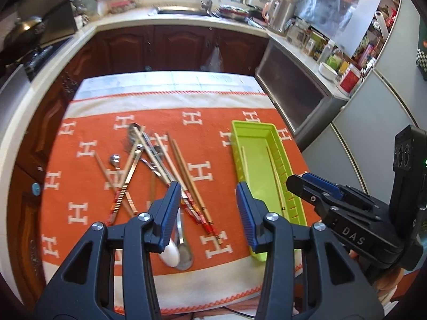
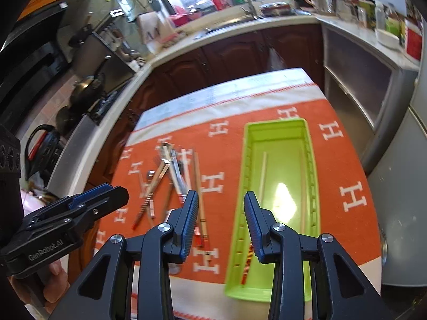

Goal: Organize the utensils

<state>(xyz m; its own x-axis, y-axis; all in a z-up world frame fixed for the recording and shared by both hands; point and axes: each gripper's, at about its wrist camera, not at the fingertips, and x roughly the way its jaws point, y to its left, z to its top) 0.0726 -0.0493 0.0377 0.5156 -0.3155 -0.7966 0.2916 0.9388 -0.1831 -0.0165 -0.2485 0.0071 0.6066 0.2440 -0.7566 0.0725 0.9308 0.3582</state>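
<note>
A pile of utensils (image 1: pixel 157 165) lies on the orange cloth (image 1: pixel 210 144): wooden chopsticks (image 1: pixel 184 168), metal chopsticks with red-striped ends (image 1: pixel 197 213), small metal spoons and a white spoon (image 1: pixel 170 253). To their right stands a long lime-green tray (image 1: pixel 252 124), (image 2: pixel 275 124), holding a few chopsticks (image 2: pixel 263 176), one with a red-striped end (image 2: pixel 246 264). My left gripper (image 1: pixel 208 186) hovers open above the cloth between pile and tray, nothing between its fingers. My right gripper (image 2: pixel 221 194) hangs open and empty over the tray's left wall, beside the left gripper (image 2: pixel 112 189).
The cloth covers a small table with a white border at its near edge (image 1: pixel 213 285). Dark wooden cabinets (image 1: pixel 160 45) and a counter with a sink (image 1: pixel 181 10) curve behind. A stove with pans (image 2: pixel 85 88) is at left, a grey fridge (image 1: pixel 373 122) at right.
</note>
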